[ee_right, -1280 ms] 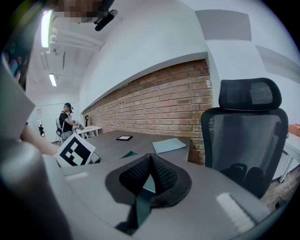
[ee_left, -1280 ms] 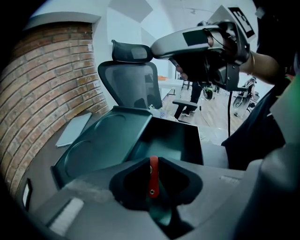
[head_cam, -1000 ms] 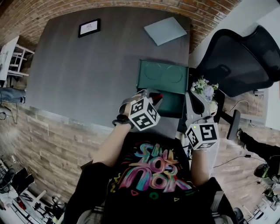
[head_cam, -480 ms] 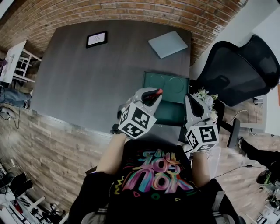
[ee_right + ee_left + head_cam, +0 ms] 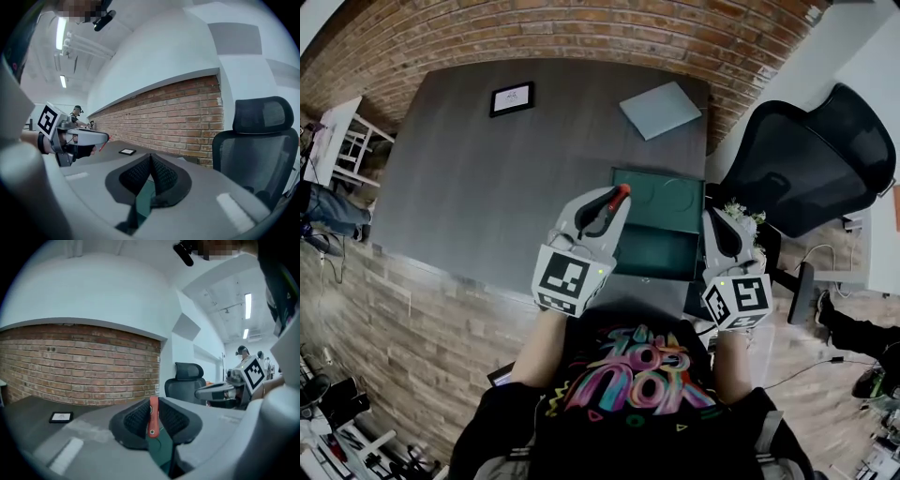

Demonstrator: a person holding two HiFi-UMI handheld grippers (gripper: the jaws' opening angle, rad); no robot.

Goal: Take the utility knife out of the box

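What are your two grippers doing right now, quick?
Left gripper: closed on the red utility knife.
Right gripper: closed, nothing between its jaws.

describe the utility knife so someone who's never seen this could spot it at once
Start at the dark grey table by the brick wall, then the green box at its near right corner. At the box's left edge the left tool grips the utility knife: a slim red-orange strip between black pads, the only red thing there.
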